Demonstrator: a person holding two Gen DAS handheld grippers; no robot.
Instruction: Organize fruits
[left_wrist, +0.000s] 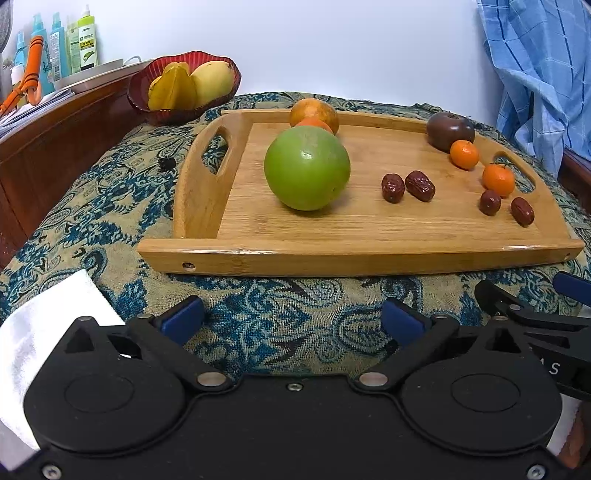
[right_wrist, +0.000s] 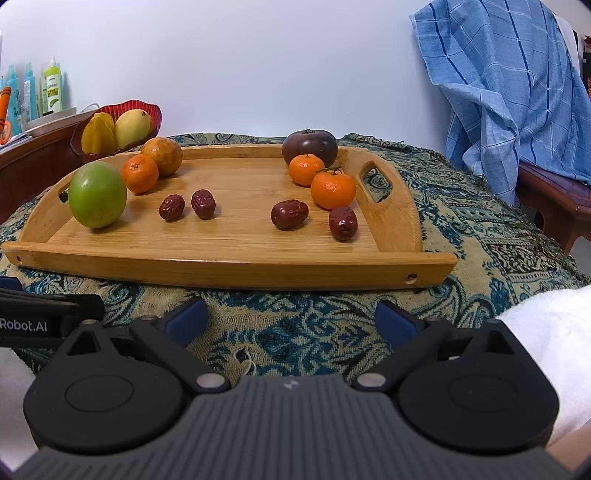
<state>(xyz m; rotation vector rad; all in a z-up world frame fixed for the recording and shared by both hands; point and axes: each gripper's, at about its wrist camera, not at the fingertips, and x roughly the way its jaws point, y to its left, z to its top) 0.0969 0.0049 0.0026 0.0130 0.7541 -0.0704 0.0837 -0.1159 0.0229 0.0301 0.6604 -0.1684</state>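
Beyond both wide-open tongs (right_wrist: 291, 321), fruit-laden wooden tray (right_wrist: 236, 264), untouched.

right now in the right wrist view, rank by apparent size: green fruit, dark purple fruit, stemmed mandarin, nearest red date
1. green fruit
2. dark purple fruit, though it sits farther back
3. stemmed mandarin
4. nearest red date

Ahead of the fingers, patterned cloth (left_wrist: 258, 325) spread over the table. Far left, beyond it: bottles (left_wrist: 55, 48) in a row against the white wall (left_wrist: 332, 44), orange-handled tool (left_wrist: 29, 74) beside them, wooden ledge (left_wrist: 55, 133) below. Far right: blue checked fabric (right_wrist: 509, 92) draped over a wooden chair (right_wrist: 554, 199). White towel (left_wrist: 44, 325) at near left, just beside the fingers.
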